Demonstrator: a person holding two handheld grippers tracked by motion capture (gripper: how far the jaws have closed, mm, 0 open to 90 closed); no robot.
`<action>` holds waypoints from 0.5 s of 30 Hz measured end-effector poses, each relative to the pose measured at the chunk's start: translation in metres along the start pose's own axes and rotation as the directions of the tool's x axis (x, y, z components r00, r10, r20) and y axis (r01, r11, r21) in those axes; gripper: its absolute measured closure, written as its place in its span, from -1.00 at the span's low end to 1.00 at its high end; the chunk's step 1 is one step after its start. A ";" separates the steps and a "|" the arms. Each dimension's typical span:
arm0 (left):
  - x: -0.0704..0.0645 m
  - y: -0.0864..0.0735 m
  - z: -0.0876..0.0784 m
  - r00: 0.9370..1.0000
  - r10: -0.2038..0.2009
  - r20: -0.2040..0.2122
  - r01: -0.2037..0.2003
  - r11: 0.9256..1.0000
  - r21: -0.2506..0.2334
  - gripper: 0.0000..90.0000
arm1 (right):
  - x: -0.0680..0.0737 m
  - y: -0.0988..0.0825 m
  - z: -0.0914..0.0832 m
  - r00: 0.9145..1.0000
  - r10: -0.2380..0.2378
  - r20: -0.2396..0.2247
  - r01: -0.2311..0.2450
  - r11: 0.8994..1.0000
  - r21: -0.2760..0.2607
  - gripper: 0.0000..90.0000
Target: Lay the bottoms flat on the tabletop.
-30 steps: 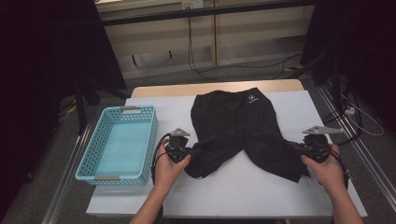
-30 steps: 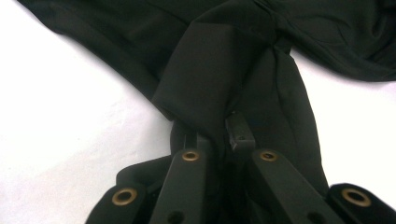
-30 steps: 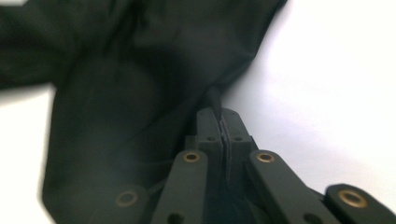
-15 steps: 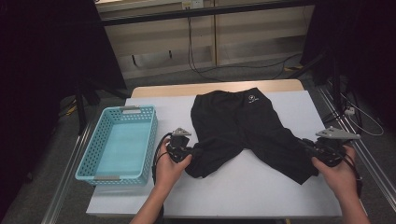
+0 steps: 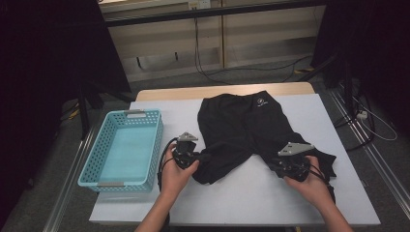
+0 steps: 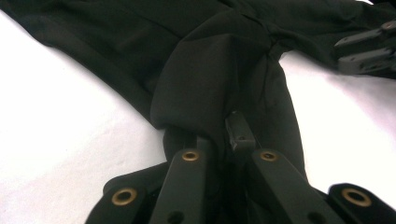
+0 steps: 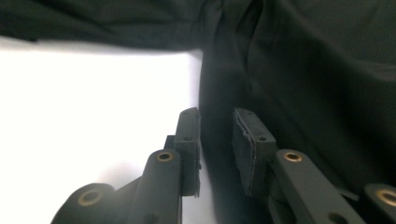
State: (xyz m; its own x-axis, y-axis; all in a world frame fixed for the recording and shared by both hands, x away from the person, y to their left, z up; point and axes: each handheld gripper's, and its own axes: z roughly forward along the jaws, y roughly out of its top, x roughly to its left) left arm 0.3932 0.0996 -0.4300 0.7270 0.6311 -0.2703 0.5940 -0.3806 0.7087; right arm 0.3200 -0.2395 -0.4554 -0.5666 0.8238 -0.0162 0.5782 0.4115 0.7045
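Lying spread on the white table [image 5: 300,203], the black shorts [image 5: 241,128] are sitting waistband-far, legs-near, with the blue basket [image 5: 123,147] well apart on the left side. Left leg hem is bunching up inside the left gripper [image 6: 224,135]; its jaws are clamping tight on a fold of that fabric, cloth draping over the pads in the left gripper view. The same gripper is sitting at the leg's near left edge in the high view [image 5: 187,153].

Right gripper [image 7: 217,140] is standing with jaws parted; they have just been opening. Cloth is lying between and beyond them, but the pads are not pressing on it. In the high view this gripper [image 5: 292,164] is sitting at the inner edge of the right leg.

Risks, as I'm judging them:
- One-sided hold: if the left hand is lifting or pulling now, the shorts are likely dragging and twisting, since the right side is loose.
- Right jaws closing where they are could be catching just a thin edge, or a single layer, so the leg is slipping out on the lift.
- Right jaws closing too low could be scraping the table and missing the cloth.
- Left grip is on a bunched fold, so any fold made from here is probably coming out uneven.
- Trailing cable near the left hand could be snagging the hem.
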 end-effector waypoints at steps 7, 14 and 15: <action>0.000 0.000 0.002 1.000 0.003 -0.004 -0.003 1.000 0.010 0.94 | -0.005 0.001 0.003 1.000 0.014 -0.012 -0.014 1.000 0.001 0.95; -0.001 0.005 -0.001 1.000 0.011 -0.001 -0.011 1.000 -0.011 0.94 | 0.000 0.021 -0.016 0.962 0.116 -0.246 -0.155 0.977 -0.146 0.94; -0.001 0.005 -0.001 1.000 0.011 -0.001 -0.011 1.000 -0.011 0.94 | 0.000 0.021 -0.016 0.962 0.116 -0.246 -0.155 0.977 -0.146 0.94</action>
State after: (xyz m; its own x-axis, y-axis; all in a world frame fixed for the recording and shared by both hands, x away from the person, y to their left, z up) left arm 0.3949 0.0974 -0.4259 0.7334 0.6274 -0.2618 0.5819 -0.3801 0.7190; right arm 0.3225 -0.2369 -0.4292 -0.6227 0.7447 0.2401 0.5669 0.2178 0.7944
